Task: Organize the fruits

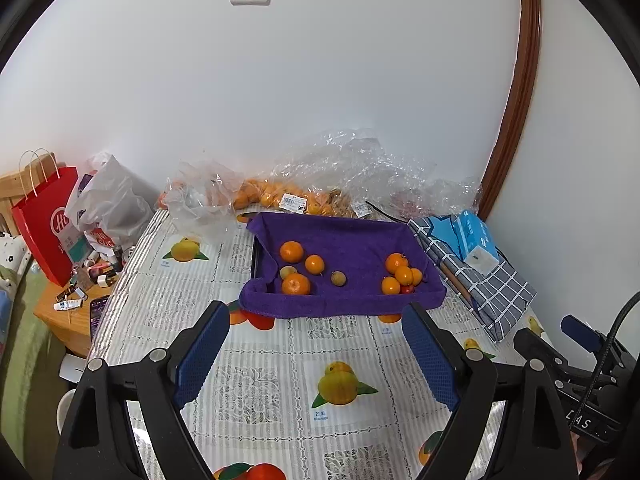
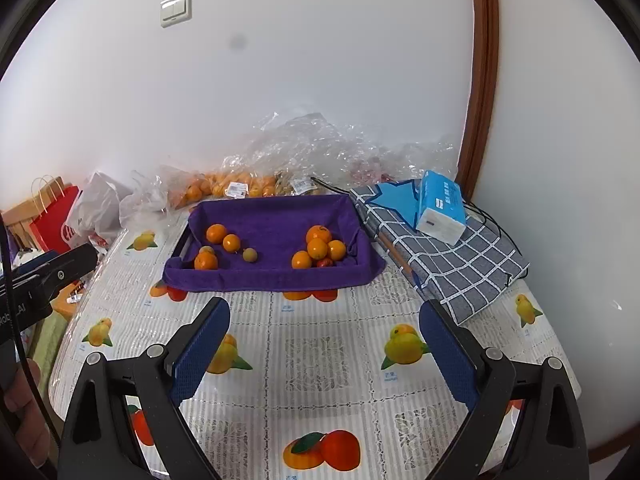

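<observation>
A tray lined with a purple towel [image 1: 352, 236] [image 2: 276, 212] sits mid-table. In its left part lie three oranges [image 1: 296, 283] [image 2: 206, 260] and two small brownish fruits [image 1: 338, 278] [image 2: 249, 255]. In its right part several oranges [image 1: 402, 275] [image 2: 318, 248] are heaped with a small red fruit [image 1: 407, 289] [image 2: 325, 263]. My left gripper [image 1: 316, 320] stands open over the tablecloth in front of the tray, with nothing between its fingers. My right gripper [image 2: 325, 314] is likewise open and empty, short of the tray's front edge.
Clear plastic bags of oranges [image 1: 276, 196] [image 2: 224, 188] lie against the back wall. A checked cloth bag [image 1: 480, 280] [image 2: 452, 256] with a blue tissue pack [image 1: 478, 240] [image 2: 440, 208] lies right of the tray. A red paper bag [image 1: 48, 224] and small clutter stand at the left.
</observation>
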The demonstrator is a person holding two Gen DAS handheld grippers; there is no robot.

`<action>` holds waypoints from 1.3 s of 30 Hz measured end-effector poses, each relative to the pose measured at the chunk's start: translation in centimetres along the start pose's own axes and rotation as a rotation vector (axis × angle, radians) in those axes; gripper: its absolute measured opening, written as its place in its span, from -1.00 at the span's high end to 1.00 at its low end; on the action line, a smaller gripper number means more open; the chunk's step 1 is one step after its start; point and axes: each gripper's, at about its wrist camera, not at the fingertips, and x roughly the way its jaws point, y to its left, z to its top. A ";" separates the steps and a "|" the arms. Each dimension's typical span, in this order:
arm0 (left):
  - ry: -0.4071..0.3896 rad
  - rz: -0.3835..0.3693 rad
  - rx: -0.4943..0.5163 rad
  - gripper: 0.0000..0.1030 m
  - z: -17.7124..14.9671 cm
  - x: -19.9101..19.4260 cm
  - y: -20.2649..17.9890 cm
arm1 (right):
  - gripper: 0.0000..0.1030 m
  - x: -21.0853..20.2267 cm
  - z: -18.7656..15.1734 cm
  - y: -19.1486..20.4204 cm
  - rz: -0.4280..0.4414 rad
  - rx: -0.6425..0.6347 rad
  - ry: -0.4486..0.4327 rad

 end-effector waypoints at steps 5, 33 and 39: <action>-0.006 0.001 0.003 -0.70 -0.1 -0.1 0.0 | -0.84 0.1 0.0 -0.1 -0.010 0.002 0.001; 0.001 -0.034 -0.002 -0.70 0.0 0.6 0.3 | -0.84 -0.6 0.3 -0.2 -0.033 0.007 -0.023; 0.010 -0.006 0.014 -0.70 0.1 0.9 0.1 | -0.84 -0.5 0.2 -0.6 -0.012 0.016 -0.027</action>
